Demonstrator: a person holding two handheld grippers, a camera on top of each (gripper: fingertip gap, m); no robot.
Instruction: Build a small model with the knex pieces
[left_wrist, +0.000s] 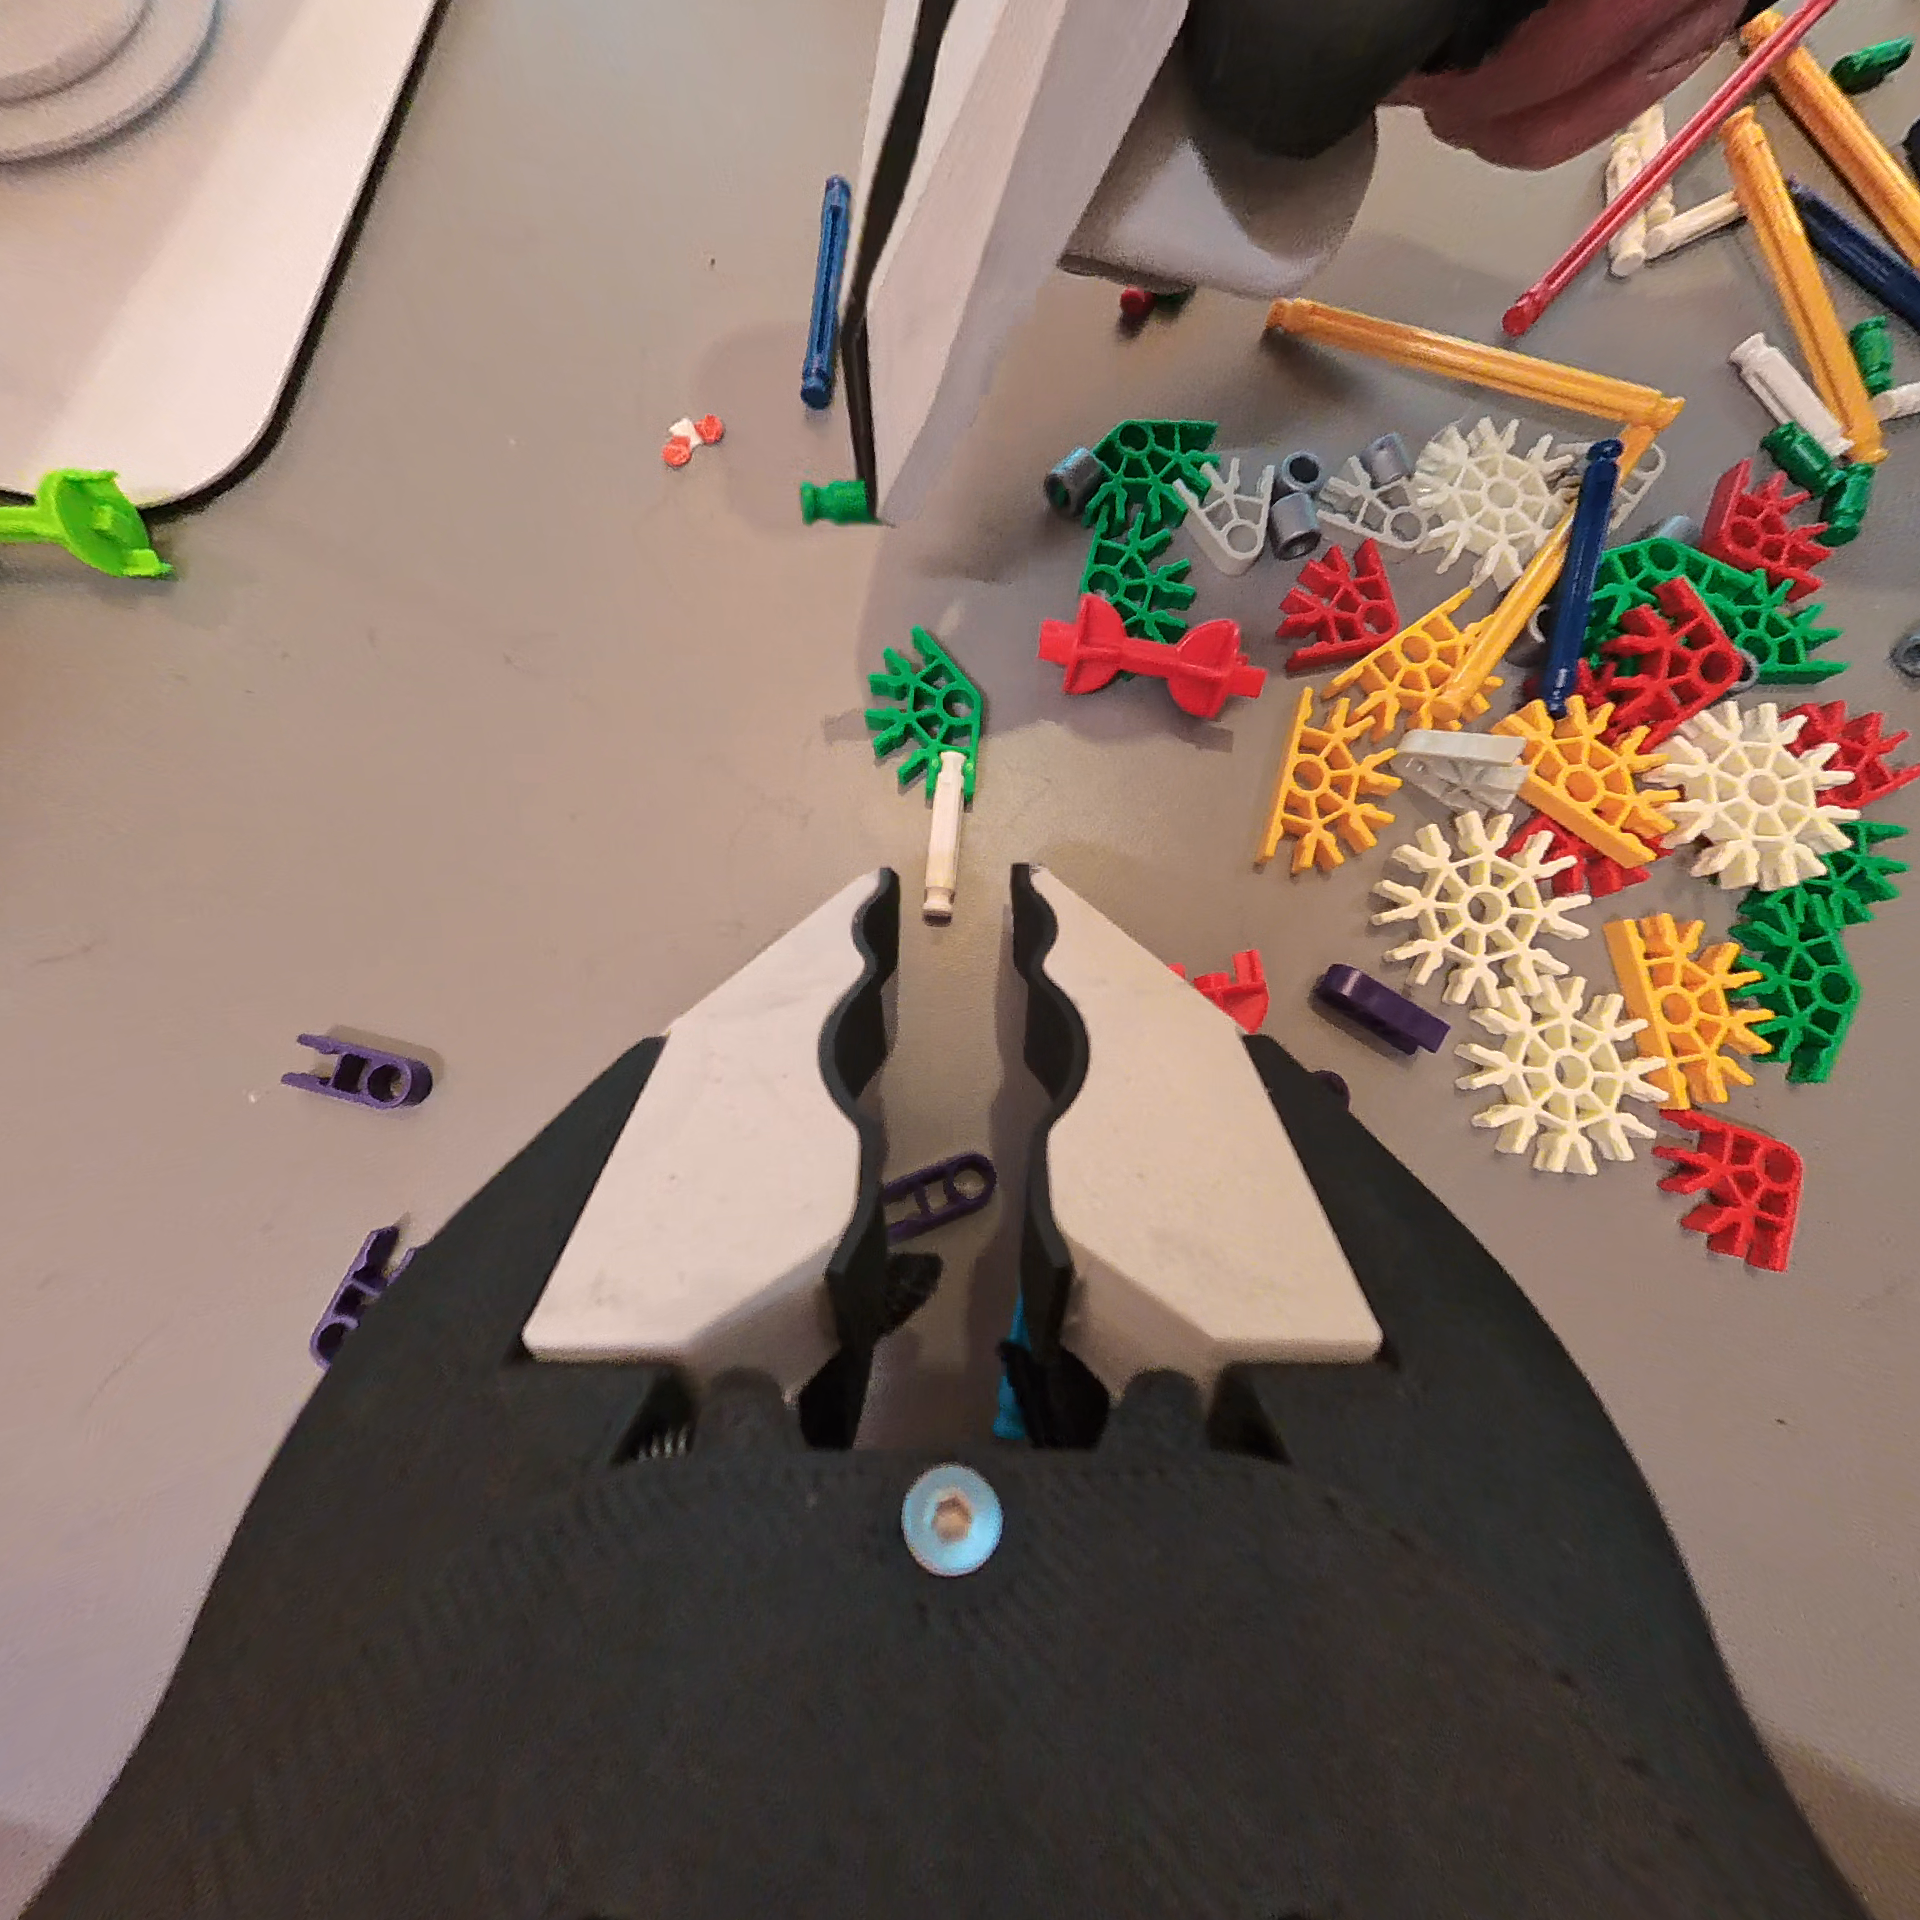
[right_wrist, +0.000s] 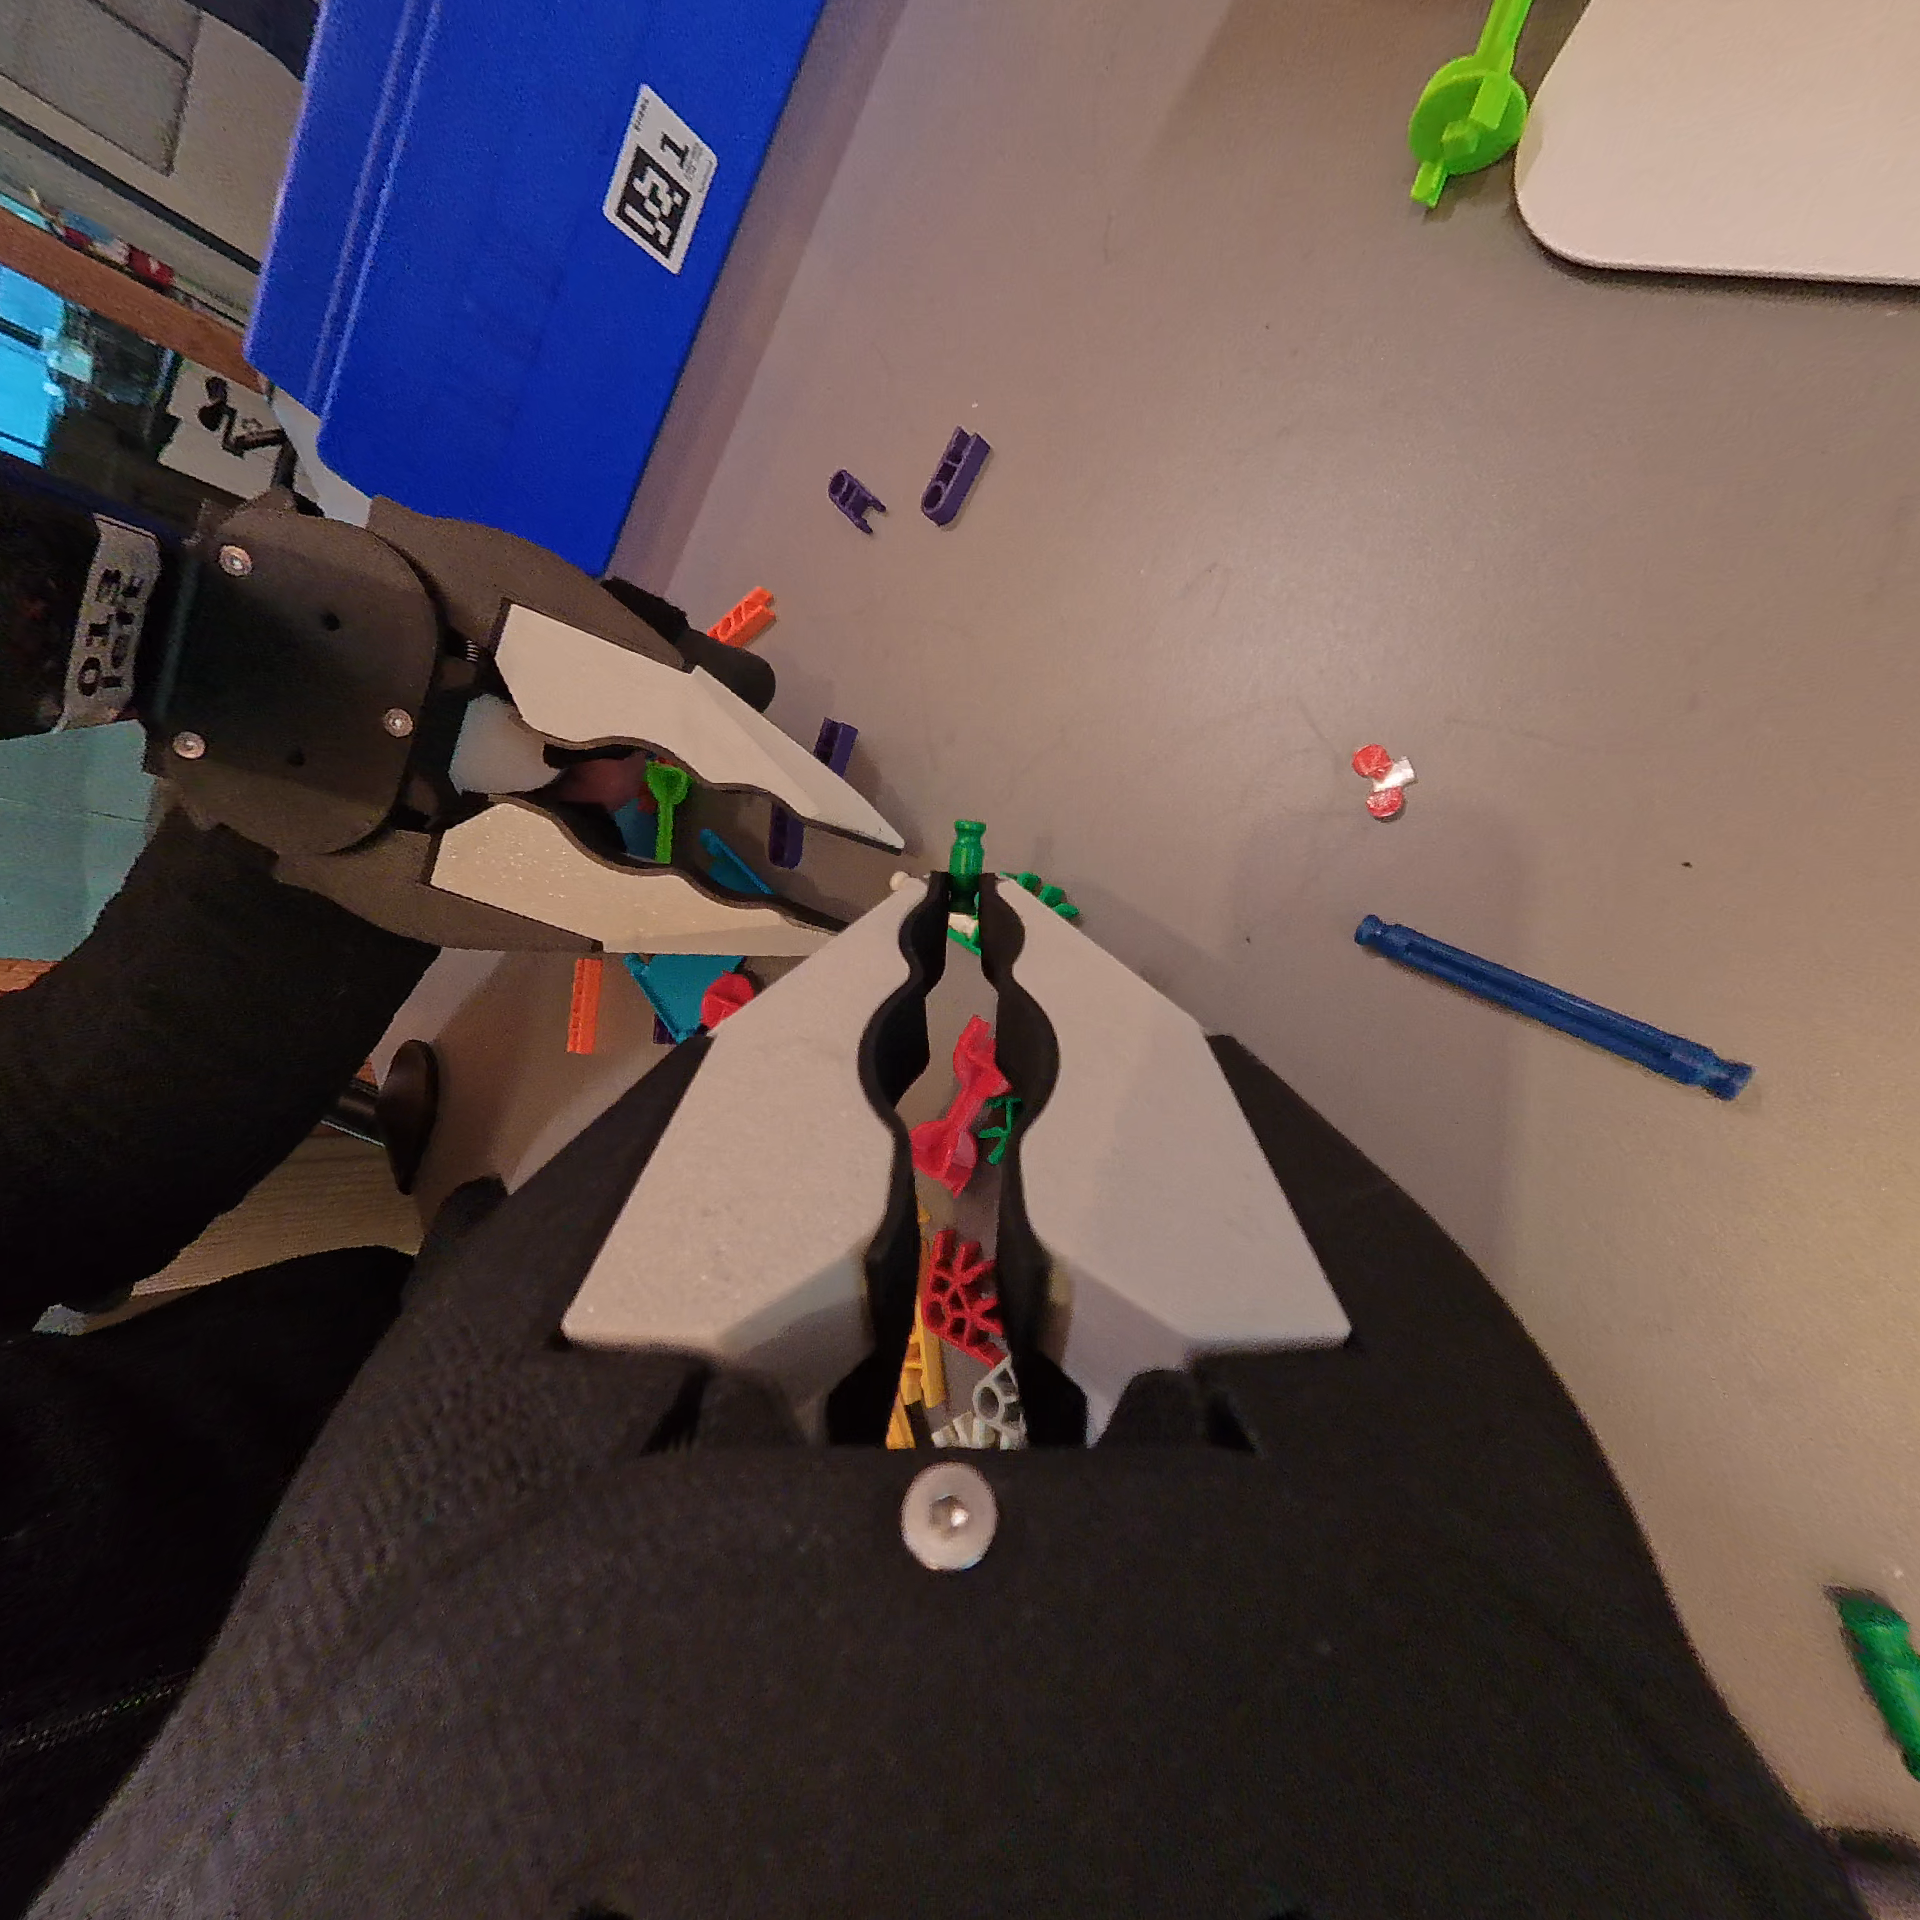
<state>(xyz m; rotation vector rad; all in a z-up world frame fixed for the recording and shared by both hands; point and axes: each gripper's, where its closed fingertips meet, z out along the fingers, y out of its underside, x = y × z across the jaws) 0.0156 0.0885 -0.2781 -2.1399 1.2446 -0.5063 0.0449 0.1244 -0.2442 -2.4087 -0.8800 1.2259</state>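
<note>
Right tool (right_wrist: 964, 883) pinches a green peg (right_wrist: 966, 847); left tool (left_wrist: 954, 883) gapes around a white rod (left_wrist: 943, 836).

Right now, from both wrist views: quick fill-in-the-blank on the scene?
The short rod pinched in the right gripper is ___. The left gripper's jaws stand ___. The white rod at their mouth plugs into a connector coloured ___. The long rod lying alone is ___.
Missing: green; open; green; blue.
</note>
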